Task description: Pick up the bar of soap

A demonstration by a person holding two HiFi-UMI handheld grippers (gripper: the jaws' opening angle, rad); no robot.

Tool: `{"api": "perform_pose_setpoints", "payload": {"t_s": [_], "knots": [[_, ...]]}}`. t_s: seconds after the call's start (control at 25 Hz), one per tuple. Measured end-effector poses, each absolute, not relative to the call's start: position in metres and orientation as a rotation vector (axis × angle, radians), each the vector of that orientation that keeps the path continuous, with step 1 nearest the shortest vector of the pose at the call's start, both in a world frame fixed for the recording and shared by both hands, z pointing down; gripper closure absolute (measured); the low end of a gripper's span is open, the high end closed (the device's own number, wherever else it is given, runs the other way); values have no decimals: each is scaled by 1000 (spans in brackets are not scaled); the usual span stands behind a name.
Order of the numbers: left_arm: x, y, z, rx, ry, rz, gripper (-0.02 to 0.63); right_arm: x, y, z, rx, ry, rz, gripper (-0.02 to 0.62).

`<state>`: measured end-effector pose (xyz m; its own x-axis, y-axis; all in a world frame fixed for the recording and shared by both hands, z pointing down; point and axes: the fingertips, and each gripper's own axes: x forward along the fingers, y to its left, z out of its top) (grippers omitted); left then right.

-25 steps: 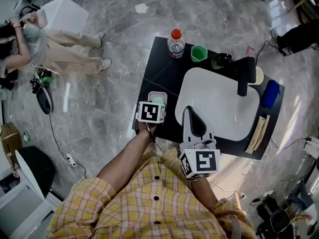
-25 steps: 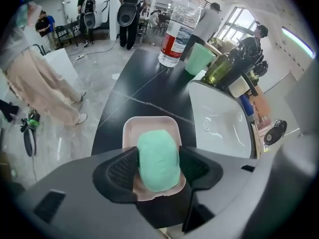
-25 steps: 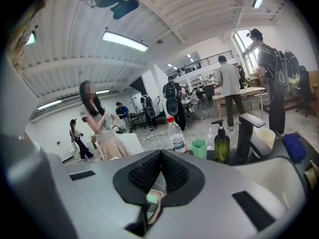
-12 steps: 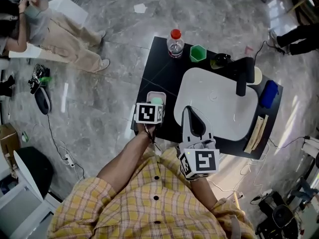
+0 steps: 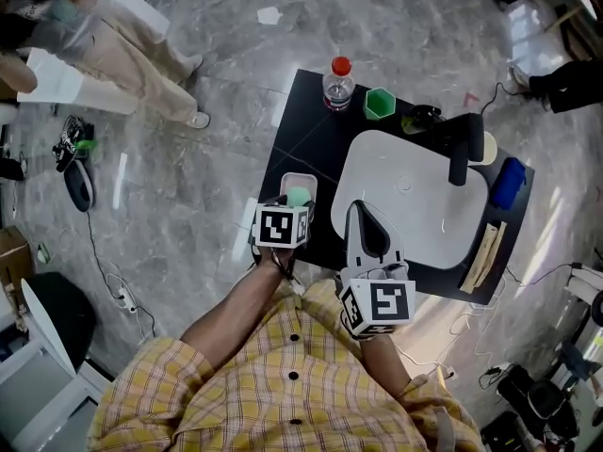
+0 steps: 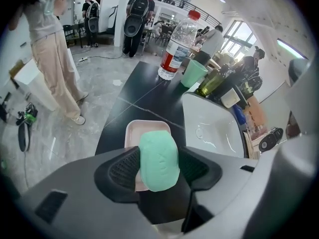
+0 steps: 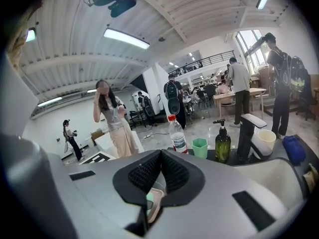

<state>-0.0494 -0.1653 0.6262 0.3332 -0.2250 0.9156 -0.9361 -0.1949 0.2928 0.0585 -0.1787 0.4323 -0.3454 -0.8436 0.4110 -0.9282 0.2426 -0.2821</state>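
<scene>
A mint-green bar of soap (image 6: 158, 159) sits clamped between the black pads of my left gripper (image 6: 158, 167), held just above a pale pink soap dish (image 6: 133, 133). From the head view, the left gripper (image 5: 294, 202) hovers at the near left corner of the black table (image 5: 306, 139), with the soap (image 5: 298, 197) over the dish (image 5: 295, 179). My right gripper (image 5: 362, 213) hangs over the table's front edge beside the white sink (image 5: 415, 205). Its jaws (image 7: 160, 157) are shut with nothing between them.
At the table's far edge stand a red-capped water bottle (image 5: 337, 83), a green cup (image 5: 379, 103) and a dark soap dispenser (image 5: 417, 119). A black faucet (image 5: 462, 144) overhangs the sink, with a blue object (image 5: 509, 183) to its right. A person (image 5: 113, 36) stands on the floor far left.
My left gripper has drawn back slightly toward me with the soap in it. The right gripper has stayed put. The person on the floor has shifted.
</scene>
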Motion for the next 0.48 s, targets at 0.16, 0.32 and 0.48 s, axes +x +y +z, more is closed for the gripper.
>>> {"api": "perform_pose_setpoints", "payload": {"t_s": [0.16,0.32,0.48], "knots": [[-52,-169,604,1729,-1104,878,356,55,-178,432,1677,-2328,720,577],[-54,-183,561,1885,-1189,824,357,51,-177,433,1679,-2316,724,577],[-52,-195,524,2006,-1262,761,357,45,-178,431,1677,-2322,713,577]]}}
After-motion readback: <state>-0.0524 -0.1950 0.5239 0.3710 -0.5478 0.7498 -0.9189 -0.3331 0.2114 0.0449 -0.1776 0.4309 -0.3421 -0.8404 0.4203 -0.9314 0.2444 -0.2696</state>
